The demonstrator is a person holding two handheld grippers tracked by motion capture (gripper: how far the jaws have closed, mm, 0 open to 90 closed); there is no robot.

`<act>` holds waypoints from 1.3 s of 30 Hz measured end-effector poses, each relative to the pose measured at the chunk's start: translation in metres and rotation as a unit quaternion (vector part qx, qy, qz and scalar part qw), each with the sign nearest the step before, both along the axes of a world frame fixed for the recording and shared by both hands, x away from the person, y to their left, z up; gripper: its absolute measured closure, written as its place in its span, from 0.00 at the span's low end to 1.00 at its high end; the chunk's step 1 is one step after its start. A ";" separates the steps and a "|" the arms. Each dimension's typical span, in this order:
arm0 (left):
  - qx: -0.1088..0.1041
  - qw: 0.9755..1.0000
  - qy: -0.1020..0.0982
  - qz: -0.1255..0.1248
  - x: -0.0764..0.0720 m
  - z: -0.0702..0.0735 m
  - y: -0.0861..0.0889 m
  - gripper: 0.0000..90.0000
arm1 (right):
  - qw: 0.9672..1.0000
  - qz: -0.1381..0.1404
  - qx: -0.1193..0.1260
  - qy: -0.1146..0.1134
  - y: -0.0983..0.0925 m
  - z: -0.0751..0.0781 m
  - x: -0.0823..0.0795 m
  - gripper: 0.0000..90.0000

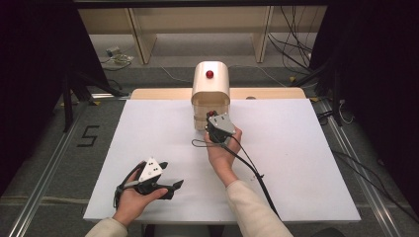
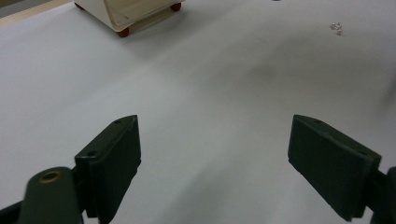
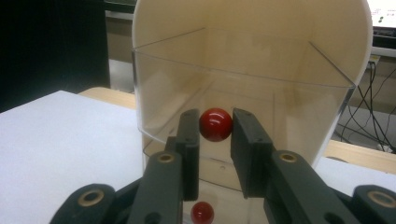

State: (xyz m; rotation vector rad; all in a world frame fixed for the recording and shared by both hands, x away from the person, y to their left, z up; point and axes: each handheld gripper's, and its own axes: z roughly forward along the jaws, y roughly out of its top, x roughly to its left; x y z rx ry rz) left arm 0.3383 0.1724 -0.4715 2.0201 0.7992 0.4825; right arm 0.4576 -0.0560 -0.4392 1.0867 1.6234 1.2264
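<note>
A white sheet-covered table (image 1: pixel 296 163) spreads across the high view, with a strip of bare wood along its far edge. At the middle of that far side stands a cream container (image 1: pixel 210 91) with a rounded hood, a clear plastic front wall and small red feet; the left gripper view catches one lower corner of it (image 2: pixel 135 11) at the top of the picture. The right gripper (image 1: pixel 216 123) is held up against the front of this container, a cable trailing back from it over the sheet beside the person's forearm. In the right gripper view its two black jaws are drawn in on a shiny red knob (image 3: pixel 215 124), one pad on each side of the ball, which sits at the clear front wall, so the gripper (image 3: pixel 215 128) is clamped on the knob. A second, smaller red ball (image 3: pixel 202 213) shows lower down between the jaw arms. Another red knob (image 1: pixel 209 74) sits on the hood. The left gripper (image 1: pixel 170 180) rests low over the near left part of the sheet, well apart from the container, and its jaws stand wide with nothing but bare white surface between them (image 2: pixel 215 154).
</note>
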 end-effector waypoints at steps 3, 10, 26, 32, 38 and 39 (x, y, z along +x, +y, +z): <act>0.000 1.000 0.001 0.001 0.000 0.000 0.000 0.19 | 1.000 0.001 0.003 0.000 0.000 0.000 -0.001 0.82; -0.002 1.000 0.002 0.002 0.000 0.000 0.000 0.19 | 1.000 0.003 0.004 0.001 -0.001 0.000 -0.002 0.82; 0.000 1.000 0.000 0.001 0.000 0.000 0.000 0.19 | 1.000 0.003 0.010 0.003 -0.001 0.000 -0.008 0.82; -0.002 1.000 0.000 0.002 0.000 0.000 0.000 0.19 | 1.000 0.003 0.010 0.003 -0.001 0.000 -0.009 0.82; -0.003 1.000 0.000 0.002 0.000 0.000 -0.001 0.19 | 1.000 0.003 0.010 0.004 -0.002 0.000 -0.011 0.82; -0.003 1.000 0.000 0.003 -0.001 0.000 -0.001 0.19 | 1.000 0.004 0.011 0.003 -0.001 0.000 -0.011 0.82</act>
